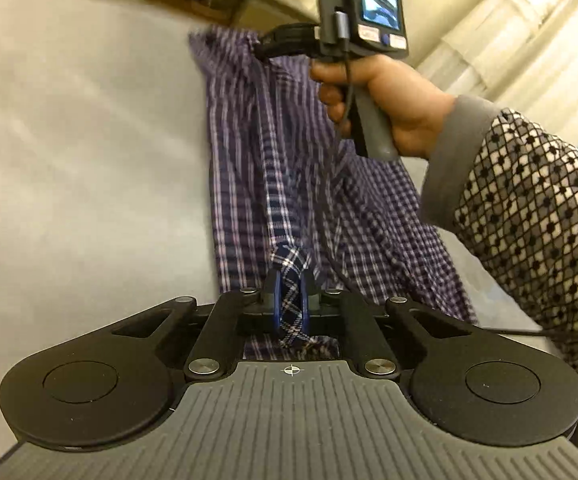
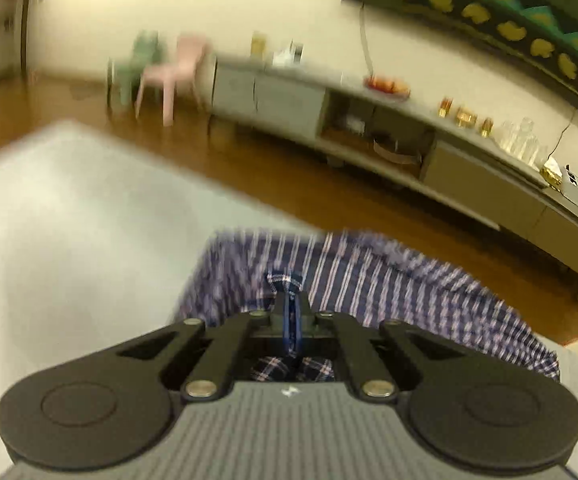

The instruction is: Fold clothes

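At the lower centre of the left wrist view, the left gripper (image 1: 289,300) is clamped on a fold of the plaid shirt (image 1: 241,152), which stretches up the frame over the grey table (image 1: 69,140). At upper right, a hand (image 1: 389,100) holds the right gripper (image 2: 292,312), likewise pinching the shirt's edge.

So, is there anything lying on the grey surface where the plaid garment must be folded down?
Nothing visible. Both the left gripper and the right gripper are shut on the plaid garment, and the grey surface beside it looks bare.
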